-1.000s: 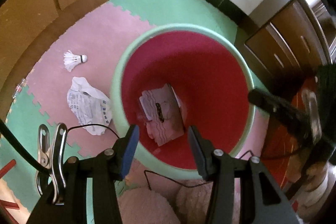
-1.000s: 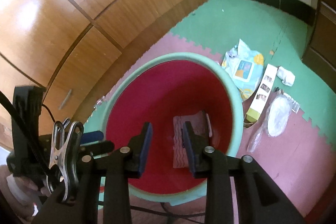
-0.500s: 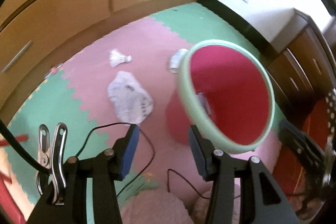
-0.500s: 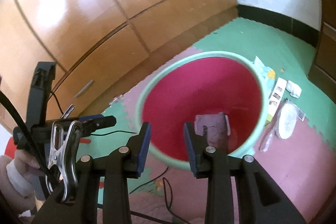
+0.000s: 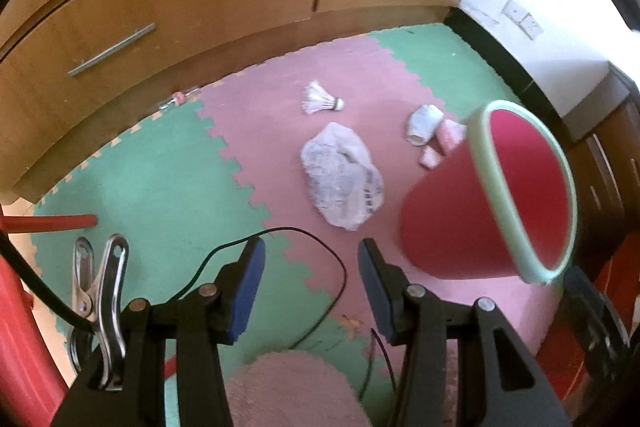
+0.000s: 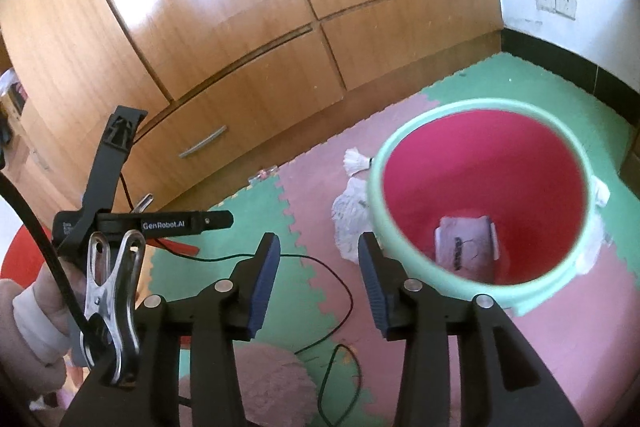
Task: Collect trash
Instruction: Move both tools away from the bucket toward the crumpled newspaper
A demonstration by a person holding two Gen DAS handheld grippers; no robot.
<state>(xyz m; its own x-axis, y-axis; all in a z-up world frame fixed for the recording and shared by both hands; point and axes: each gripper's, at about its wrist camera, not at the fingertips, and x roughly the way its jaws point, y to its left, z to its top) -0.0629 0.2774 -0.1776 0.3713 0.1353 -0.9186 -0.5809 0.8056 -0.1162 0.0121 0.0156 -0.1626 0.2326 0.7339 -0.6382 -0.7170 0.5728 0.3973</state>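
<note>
Hovering left gripper [image 5: 310, 287] fingers apart and empty over crumpled paper [image 5: 342, 177], right gripper [image 6: 318, 281] fingers just widened, empty, beside red bin [image 6: 486, 227]

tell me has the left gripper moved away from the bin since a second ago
Yes. The left gripper swung left off the red bin, now over the green and pink mat.

A home room: wooden wardrobe drawers [image 6: 240, 99], foam puzzle floor mats [image 5: 160, 179], wall sockets [image 6: 556, 1].
</note>
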